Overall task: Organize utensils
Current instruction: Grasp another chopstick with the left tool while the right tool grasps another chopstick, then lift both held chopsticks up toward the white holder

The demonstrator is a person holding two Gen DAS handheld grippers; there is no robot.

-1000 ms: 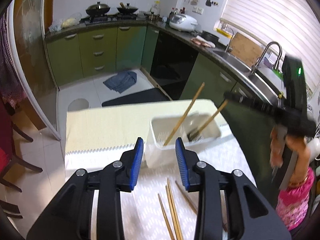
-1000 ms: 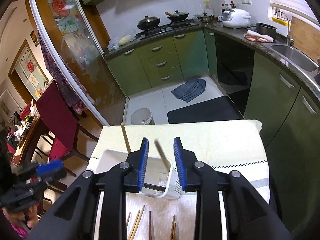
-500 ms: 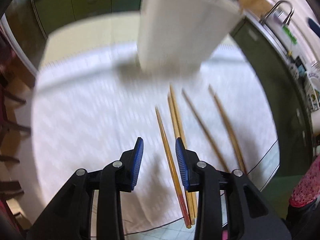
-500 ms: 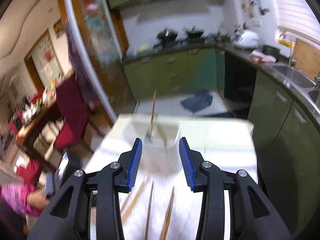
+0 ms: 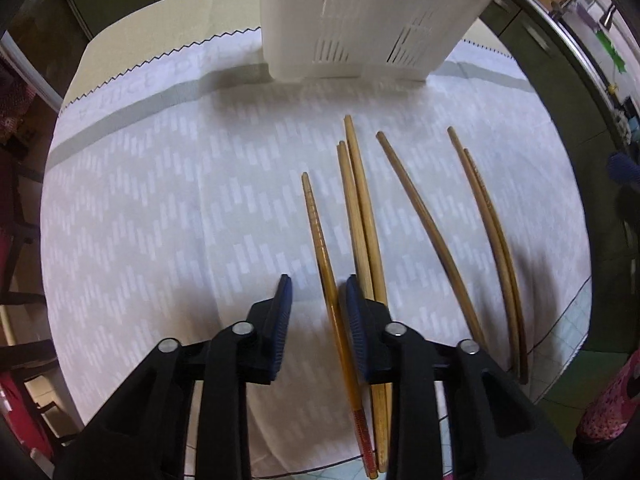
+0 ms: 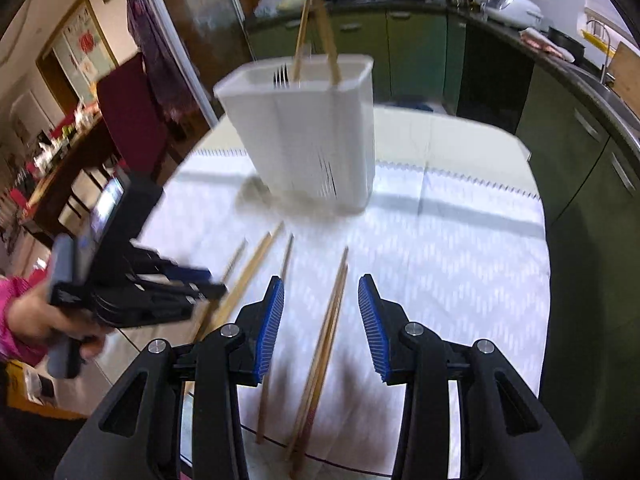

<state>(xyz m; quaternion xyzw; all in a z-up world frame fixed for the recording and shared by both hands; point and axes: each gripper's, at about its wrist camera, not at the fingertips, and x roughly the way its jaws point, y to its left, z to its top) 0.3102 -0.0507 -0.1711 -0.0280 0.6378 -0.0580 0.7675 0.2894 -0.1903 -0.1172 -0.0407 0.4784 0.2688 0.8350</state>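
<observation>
Several wooden chopsticks lie side by side on the white tablecloth [image 5: 160,200]. My left gripper [image 5: 318,284] points steeply down at them. Its jaws are closing around the leftmost, red-ended chopstick [image 5: 316,224], which lies close to the right pad without being pinched. My right gripper [image 6: 320,280] stands open low over the rightmost pair of chopsticks [image 6: 332,304], with the pads clear of it. The white slotted utensil holder [image 6: 312,132] stands behind, holding two chopsticks [image 6: 304,28] and what looks like a fork. The left gripper [image 6: 208,284] also shows in the right wrist view, held by a hand [image 6: 24,320].
Another chopstick pair [image 5: 360,208], a single one [image 5: 420,216] and a pair further right [image 5: 488,220] lie nearby. The holder [image 5: 360,20] stands just beyond their tips. The table's near edge [image 5: 560,320] runs under the chopstick ends. Green cabinets [image 6: 580,128] and a red chair [image 6: 132,120] surround the table.
Both grippers came down from near the holder to just over the loose chopsticks. The left one tipped downward and its jaws narrowed. The right jaws widened.
</observation>
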